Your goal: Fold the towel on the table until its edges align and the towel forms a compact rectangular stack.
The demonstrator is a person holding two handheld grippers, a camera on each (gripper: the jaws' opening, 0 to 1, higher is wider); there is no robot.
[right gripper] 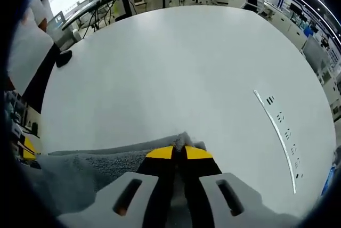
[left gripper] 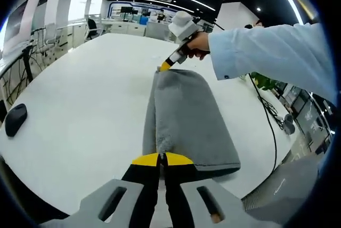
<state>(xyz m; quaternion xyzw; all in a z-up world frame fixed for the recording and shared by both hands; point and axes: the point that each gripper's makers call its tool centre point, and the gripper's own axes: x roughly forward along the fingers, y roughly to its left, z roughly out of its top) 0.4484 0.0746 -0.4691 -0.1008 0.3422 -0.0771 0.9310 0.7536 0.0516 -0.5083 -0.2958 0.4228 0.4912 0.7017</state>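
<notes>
Between the two grippers, along the middle of the white bench (left gripper: 80, 95), lies the grey towel (left gripper: 186, 116), already doubled into a long narrow strip. Its long axis runs straight from the left gripper (left gripper: 161, 160) at the near end to the right gripper (left gripper: 165, 66) at the far end, so each hand is nearest one short end and neither is closer to the middle.

At the near end, the left gripper's yellow-tipped fingers are pressed together on the towel's corner, pinching the cloth where the two layers meet. In the right gripper view, the right gripper (right gripper: 179, 152) likewise has its fingers closed on a bunched tuft of the towel (right gripper: 96, 169), with bare bench stretching beyond it. The person's sleeve (left gripper: 272, 52) reaches in from the right of the left gripper view.

Thick and fluffy, the towel lies mostly flat, with one long edge folded and rounded and the layers roughly matched. Bringing one short end over to the other along that axis looks like the next fold.
</notes>
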